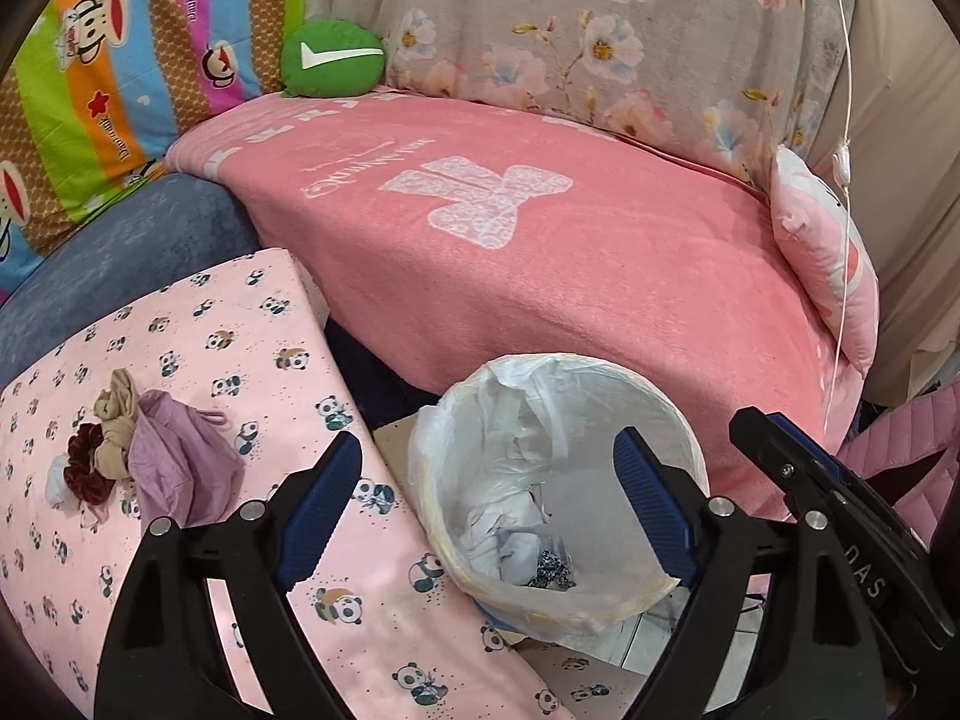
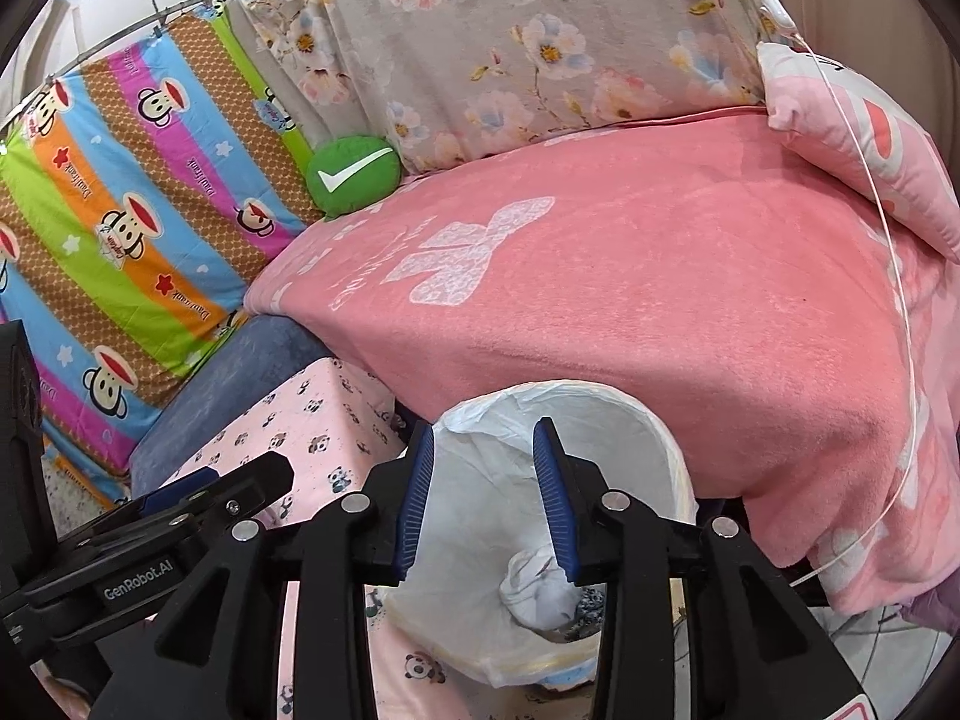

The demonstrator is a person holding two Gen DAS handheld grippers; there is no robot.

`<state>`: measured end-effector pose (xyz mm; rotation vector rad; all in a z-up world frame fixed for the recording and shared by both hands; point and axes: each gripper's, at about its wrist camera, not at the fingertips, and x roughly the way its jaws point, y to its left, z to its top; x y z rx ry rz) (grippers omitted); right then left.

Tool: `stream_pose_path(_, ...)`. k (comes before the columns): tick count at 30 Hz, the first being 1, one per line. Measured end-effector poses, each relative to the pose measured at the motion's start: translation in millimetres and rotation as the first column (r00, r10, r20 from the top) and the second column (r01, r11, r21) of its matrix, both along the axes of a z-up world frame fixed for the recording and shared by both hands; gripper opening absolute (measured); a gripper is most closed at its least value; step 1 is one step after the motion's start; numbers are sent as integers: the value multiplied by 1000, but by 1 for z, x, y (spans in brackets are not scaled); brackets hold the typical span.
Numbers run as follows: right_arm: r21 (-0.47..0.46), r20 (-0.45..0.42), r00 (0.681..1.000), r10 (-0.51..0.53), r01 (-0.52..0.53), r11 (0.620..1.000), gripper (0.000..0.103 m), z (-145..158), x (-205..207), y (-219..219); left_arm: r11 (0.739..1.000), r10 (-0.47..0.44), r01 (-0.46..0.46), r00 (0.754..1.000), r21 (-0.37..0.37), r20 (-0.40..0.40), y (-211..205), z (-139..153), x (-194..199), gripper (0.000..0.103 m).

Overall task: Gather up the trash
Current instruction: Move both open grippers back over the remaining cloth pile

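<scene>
Over the bin: both grippers hung above the lined trash bin [image 1: 558,480], which stood on the floor against the pink blanket [image 1: 540,276] and beside the panda-print cushion [image 1: 198,372].
Left gripper: the left gripper [image 1: 498,510] had its jaws spread wide, with nothing between the pads.
Right gripper: the right gripper [image 2: 483,504] had its jaws partly apart and held nothing; the bin's mouth showed through the gap.
Trash already in: crumpled white paper [image 1: 510,540] and a small dark patterned scrap [image 1: 549,567] lay at the bottom of the liner, so at least one drop looked finished.
Trash left: a small heap [image 1: 129,450] sat on the panda cushion, well apart from the bin: a purple cloth piece, a beige knotted piece, a dark red scrunchie and a bit of white. Whether all of it counted as trash could not be told.
Progress: judged partway through, with that heap likely next.
Counts: one bin, two grippers, one green check-mark cushion [image 1: 333,60], one small pink pillow [image 1: 828,276].
</scene>
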<state>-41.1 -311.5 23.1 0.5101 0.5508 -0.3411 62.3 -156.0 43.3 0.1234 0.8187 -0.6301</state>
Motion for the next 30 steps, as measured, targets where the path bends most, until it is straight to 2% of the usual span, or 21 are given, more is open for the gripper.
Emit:
stream_pose_path(18,-60,-18,988,155,-156,986,38,14,27,76,989,136,-138,990,-60,-35,78,0,16,82)
stream_pose_path(20,-68,-20,986,167,-168,983,42,14,30,85,986,155,-157,987,-61,-39,89,-3,18,82)
stream_pose_path(30,-89,-61,961,269,-274,958,43,12,59,139,957,277,-283,957,-62,-86,157,-19,38,82)
